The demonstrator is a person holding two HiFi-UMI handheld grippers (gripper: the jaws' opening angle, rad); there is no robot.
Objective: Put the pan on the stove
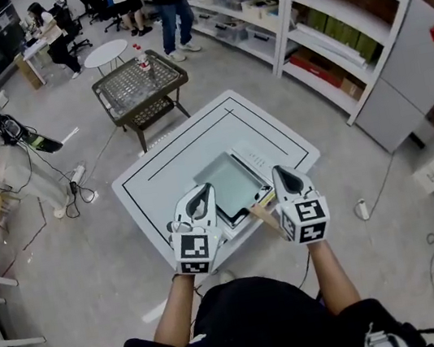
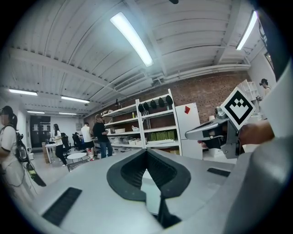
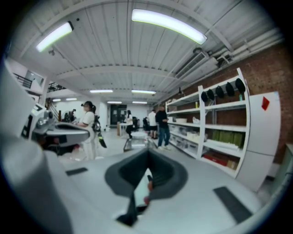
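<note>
Holding left gripper (image 1: 201, 191) and right gripper (image 1: 281, 172) side by side above table (image 1: 153, 183), flanking stove (image 1: 231, 181). Both finger pairs pressed together, tips meeting.

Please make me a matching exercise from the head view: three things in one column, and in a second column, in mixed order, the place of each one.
Things:
1. induction stove
2. bottle
3. round white table

Places:
A. on the floor beyond the mesh-top table
B. on the mesh-top table
C. on the large white table

Pairs: 1-C, 2-B, 3-A
</note>
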